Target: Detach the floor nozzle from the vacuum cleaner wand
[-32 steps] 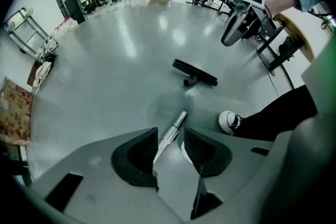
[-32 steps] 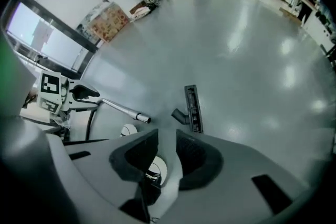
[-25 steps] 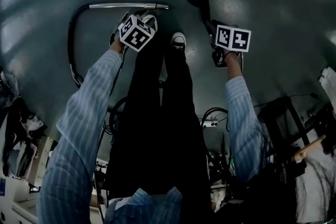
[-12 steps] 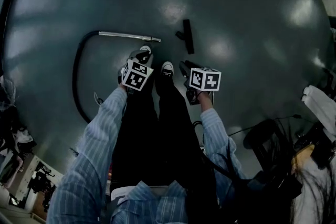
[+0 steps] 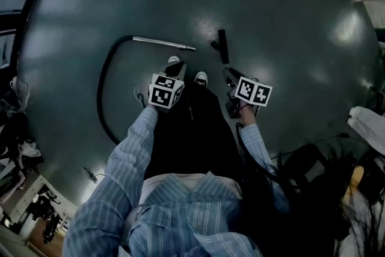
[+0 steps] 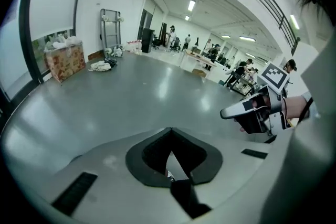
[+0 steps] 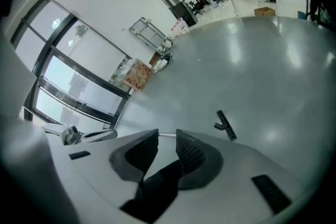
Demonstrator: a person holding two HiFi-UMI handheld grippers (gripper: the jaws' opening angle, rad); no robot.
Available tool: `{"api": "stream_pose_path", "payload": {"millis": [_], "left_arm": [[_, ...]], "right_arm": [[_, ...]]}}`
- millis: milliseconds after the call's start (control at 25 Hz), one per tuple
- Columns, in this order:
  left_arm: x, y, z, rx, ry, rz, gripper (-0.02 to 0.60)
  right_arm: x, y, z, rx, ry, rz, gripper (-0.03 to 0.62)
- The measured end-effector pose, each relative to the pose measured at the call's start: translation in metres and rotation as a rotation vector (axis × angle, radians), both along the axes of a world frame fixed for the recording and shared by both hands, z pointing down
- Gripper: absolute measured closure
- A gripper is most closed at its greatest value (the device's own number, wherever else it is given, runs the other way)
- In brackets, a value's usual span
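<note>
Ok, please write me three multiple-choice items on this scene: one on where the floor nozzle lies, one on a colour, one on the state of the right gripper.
1. Where is the floor nozzle?
A. held in a gripper
B. on the floor, apart from the wand
C. joined to the wand

2. What colour is the hose?
A. white
B. red
C. black

3. How do the right gripper's jaws stand?
A. apart, nothing gripped
B. shut on the wand
C. shut on the hose

Key: 1 B, bare floor separates them; 2 C, it shows black; 3 A, a gap shows between them.
</note>
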State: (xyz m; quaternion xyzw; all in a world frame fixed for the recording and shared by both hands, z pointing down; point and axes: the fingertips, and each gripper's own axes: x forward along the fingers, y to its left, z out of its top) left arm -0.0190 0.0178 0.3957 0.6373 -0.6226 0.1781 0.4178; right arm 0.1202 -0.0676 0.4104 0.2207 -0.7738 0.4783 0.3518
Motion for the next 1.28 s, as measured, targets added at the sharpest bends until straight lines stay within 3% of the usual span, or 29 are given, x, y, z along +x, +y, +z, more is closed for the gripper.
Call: {"api": "stream_pose_path", "payload": {"millis": [120, 360, 680, 1000, 1280], "left_arm": [[0.003, 0.023, -0.041, 0.042, -0.018, -0.051, 0.575], [0.011, 0.079, -0.100, 0.109, 0.017, -0.142, 0.575], [-0.004, 0.139, -0.135, 0.185, -0.004, -0.111, 0.575], [-0.015, 0.241, -0.178, 0.287, -0.128, 0.030, 0.575], [0.012, 0.319, -0.150, 0.253, 0.012, -0.008, 0.575]], "right_arm": [[0.005, 0.010, -0.031, 0.017, -0.038, -0.017, 0.485], [-0.001, 0.042, -0.065, 0.054, -0.051, -0.072, 0.485], [-0.046, 0.111, -0.105, 0.110, -0.094, -0.111, 0.485], [-0.058, 0.235, -0.123, 0.163, -0.100, -0.091, 0.485], [-0.029, 0.312, -0.134, 0.208, -0.070, -0.089, 0.485]]}}
